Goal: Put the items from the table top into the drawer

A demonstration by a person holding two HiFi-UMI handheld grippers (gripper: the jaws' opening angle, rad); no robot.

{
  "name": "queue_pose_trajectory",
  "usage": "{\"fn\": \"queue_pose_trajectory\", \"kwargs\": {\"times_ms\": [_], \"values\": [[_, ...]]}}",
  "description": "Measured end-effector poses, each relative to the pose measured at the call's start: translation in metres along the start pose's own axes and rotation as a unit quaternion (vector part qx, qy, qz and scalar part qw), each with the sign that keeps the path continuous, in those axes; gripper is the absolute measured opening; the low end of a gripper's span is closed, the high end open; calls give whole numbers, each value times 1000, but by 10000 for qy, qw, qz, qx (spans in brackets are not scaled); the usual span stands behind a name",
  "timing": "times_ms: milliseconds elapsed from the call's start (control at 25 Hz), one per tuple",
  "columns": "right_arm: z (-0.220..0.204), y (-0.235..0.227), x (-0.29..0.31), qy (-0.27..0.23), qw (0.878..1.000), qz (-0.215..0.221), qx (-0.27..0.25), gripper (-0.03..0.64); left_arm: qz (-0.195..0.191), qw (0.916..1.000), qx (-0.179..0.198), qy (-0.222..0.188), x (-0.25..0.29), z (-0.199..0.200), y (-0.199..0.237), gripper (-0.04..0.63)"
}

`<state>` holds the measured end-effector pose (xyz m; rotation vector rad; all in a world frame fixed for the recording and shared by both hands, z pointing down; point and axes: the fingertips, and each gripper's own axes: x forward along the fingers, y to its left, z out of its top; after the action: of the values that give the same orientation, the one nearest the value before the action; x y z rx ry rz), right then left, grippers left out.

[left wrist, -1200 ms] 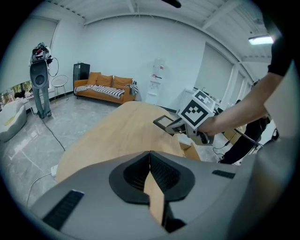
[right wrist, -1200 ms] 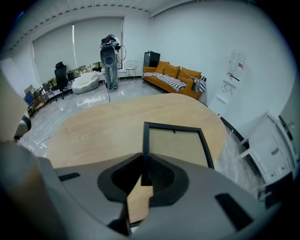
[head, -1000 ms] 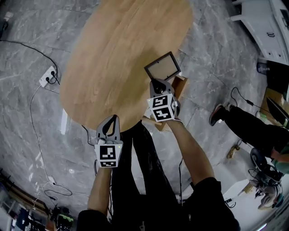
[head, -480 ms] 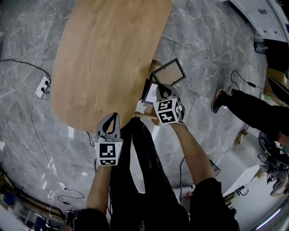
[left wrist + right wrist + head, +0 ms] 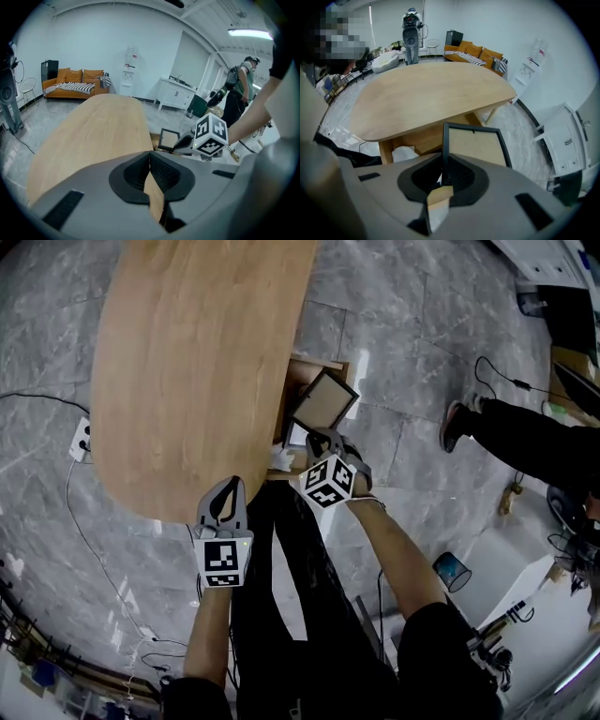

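Observation:
A black picture frame point(image 5: 324, 399) with a tan backing hangs beside the table's right edge, over the open wooden drawer point(image 5: 319, 364). My right gripper point(image 5: 317, 435) is shut on the frame's lower edge. In the right gripper view the frame point(image 5: 476, 146) stands tilted above my right gripper point(image 5: 442, 164), and white crumpled material point(image 5: 404, 153) lies in the drawer beneath the oval wooden table point(image 5: 422, 93). My left gripper point(image 5: 234, 487) sits at the table's near edge, jaws together and empty. The left gripper point(image 5: 150, 153) view shows the frame point(image 5: 168, 138) to its right.
A person point(image 5: 525, 442) stands on the grey marble floor to the right. A power strip point(image 5: 80, 437) and cables lie left of the table. A blue cup point(image 5: 452, 570) sits on the floor at lower right. White cabinets point(image 5: 567, 136) stand further right.
My right gripper carried the frame off the table top, past the right edge and down over the open drawer. The left gripper shifted a little along the table's near edge.

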<state>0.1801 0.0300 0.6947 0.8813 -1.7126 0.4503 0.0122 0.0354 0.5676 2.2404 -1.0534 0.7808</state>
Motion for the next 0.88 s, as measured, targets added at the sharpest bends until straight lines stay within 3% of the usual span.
{"fn": "queue_pose_trajectory", "kwargs": {"times_ms": [280,560,680,880], "values": [[-5,34,22,127,9970,701,-306,52,86,9999,-46,66,-1,-6,6,14],[-12,38,47,462,9924,769,-840,52,324,9991,-252,138,-9,-18,25,14],[-9,34,57,486,9934,789,-669,52,389,9985,-344,160,-11,-22,33,14],[-6,20,66,408,9957,824,116,55,467,9978,-421,202,-11,-24,38,14]]}}
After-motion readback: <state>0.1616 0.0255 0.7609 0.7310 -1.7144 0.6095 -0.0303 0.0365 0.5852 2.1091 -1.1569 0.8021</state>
